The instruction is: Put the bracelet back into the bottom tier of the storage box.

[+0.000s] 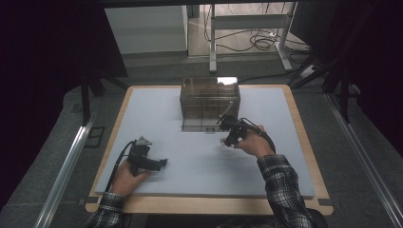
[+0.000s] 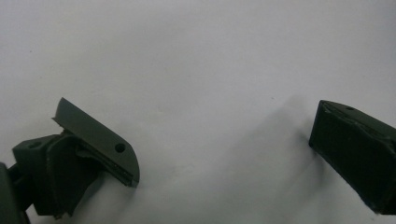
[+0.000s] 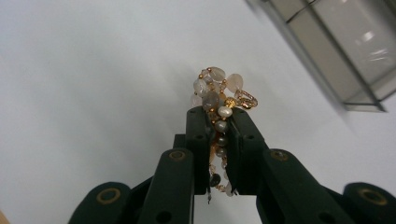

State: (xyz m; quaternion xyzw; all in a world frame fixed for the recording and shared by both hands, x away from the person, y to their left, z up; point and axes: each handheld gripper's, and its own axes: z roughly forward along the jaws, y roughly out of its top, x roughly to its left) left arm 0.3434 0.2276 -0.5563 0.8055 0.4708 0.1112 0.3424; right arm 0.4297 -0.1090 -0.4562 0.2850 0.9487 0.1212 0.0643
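A beaded bracelet (image 3: 219, 95) of pale stones, pearls and gold links is pinched between the black jaws of my right gripper (image 3: 218, 116), which is shut on it a little above the white table. In the high view that right gripper (image 1: 227, 140) hangs just in front of a smoky transparent box (image 1: 209, 103), with the bracelet a small pale speck at its tip. My left gripper (image 1: 163, 163) rests low at the front left, its jaws wide apart. In the left gripper view the left gripper (image 2: 224, 158) has only bare table between its fingers.
The box's glass corner (image 3: 345, 51) shows at the upper right of the right gripper view. The white board (image 1: 157, 109) lies on a wooden table with its edge (image 1: 209, 205) near the person. Desk legs and cables stand beyond the far side.
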